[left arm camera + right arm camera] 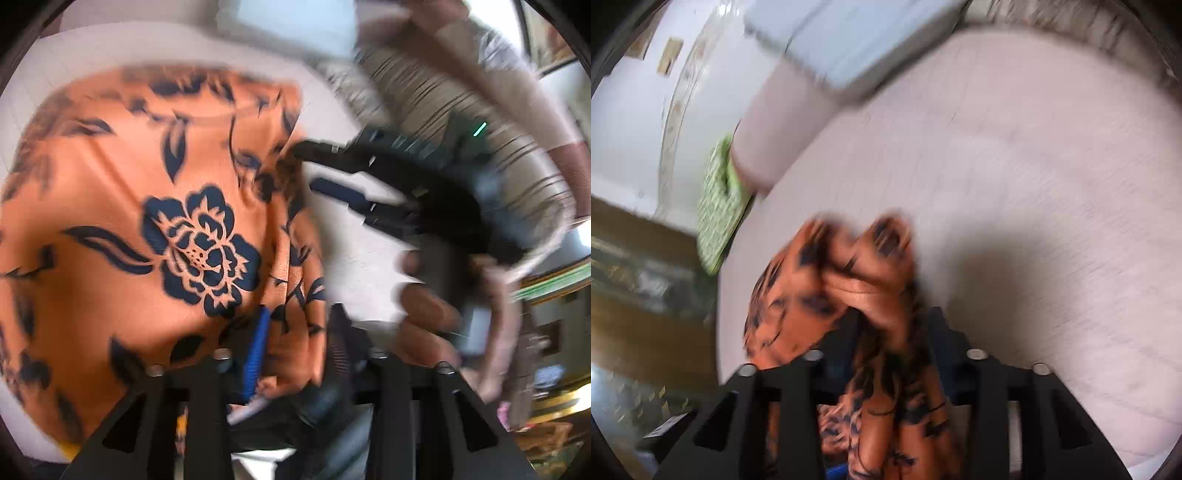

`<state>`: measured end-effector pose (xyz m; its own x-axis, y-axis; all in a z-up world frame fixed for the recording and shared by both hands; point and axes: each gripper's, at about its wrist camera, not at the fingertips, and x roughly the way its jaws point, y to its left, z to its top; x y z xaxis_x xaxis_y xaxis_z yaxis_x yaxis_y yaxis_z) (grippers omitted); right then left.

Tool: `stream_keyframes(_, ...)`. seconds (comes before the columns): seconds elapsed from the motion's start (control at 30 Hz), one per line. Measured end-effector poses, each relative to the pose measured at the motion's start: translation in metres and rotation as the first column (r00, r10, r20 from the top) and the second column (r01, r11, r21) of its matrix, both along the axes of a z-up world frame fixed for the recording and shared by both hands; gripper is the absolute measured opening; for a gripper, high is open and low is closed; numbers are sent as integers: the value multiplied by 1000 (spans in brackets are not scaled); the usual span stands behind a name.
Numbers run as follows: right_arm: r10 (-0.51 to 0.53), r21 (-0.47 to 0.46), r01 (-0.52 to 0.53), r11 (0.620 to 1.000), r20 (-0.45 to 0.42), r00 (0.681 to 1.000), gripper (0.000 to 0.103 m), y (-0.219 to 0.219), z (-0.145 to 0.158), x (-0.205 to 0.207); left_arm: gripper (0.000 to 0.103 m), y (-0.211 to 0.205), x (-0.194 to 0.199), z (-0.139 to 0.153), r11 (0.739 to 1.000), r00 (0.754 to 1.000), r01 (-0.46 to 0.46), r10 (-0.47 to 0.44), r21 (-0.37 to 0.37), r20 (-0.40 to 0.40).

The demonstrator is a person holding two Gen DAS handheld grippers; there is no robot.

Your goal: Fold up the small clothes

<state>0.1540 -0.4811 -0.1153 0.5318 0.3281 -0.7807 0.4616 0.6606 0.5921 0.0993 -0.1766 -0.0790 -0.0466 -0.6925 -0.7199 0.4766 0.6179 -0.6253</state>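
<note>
Holding the orange floral garment [155, 206] by one edge, my left gripper [295, 339] was closed on the cloth. My right gripper [894, 343] pinched a bunched fold [864, 266] of it, raised over the pale bed sheet [1034, 166]. Both views were blurred. Risk judged: the thin cloth could slip from the right pinch, since the bunch sat unevenly, spoiling the fold.

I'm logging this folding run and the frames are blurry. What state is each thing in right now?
Orange floral garment: lifted and bunched, not yet folded, held at two places.
Left gripper: shut on the garment's edge.
Right gripper: shut on a gathered bunch of the garment.
Pale bed sheet: spread flat.
Green patterned cloth: lying at the sheet's edge, partly tucked under a pillow.
</note>
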Motion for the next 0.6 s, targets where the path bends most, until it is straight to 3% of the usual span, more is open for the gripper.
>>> stream_keyframes(0.1, -58, -44, 60, 997, 52, 997, 56, -4, 14, -10, 50, 36, -5, 26, 998, 996, -56, 58, -37, 68)
stream_keyframes(0.2, 30, -39, -23, 999, 170, 985, 56, 11, 33, -12, 50, 69, 6, 35, 987, 975, -158, 153, 19, 158)
stream_keyframes(0.27, 100, -72, -89, 993, 173, 980, 56, 28, 35, -10, 49, 85, 8, 29, 974, 966, -219, 208, 56, 154)
stream_keyframes(0.37, 184, -186, -173, 967, 43, 982, 48, 54, 24, -8, 48, 97, 14, 17, 961, 960, -267, 259, 75, 102)
stream_keyframes(0.43, 237, -195, -239, 951, -32, 971, 34, 66, 9, -7, 48, 96, 18, 7, 958, 961, -271, 264, 93, 78)
stream_keyframes(0.5, 271, -212, -290, 933, -116, 956, 33, 76, -4, -2, 48, 85, 18, 0, 960, 966, -256, 249, 109, 72)
stream_keyframes(0.57, 266, -246, -295, 923, -143, 953, 31, 79, -6, -3, 48, 76, 18, -5, 959, 967, -249, 238, 136, 88)
stream_keyframes(0.6, 274, -260, -304, 917, -144, 951, 21, 81, -4, -5, 48, 73, 18, -7, 959, 968, -241, 228, 150, 101)
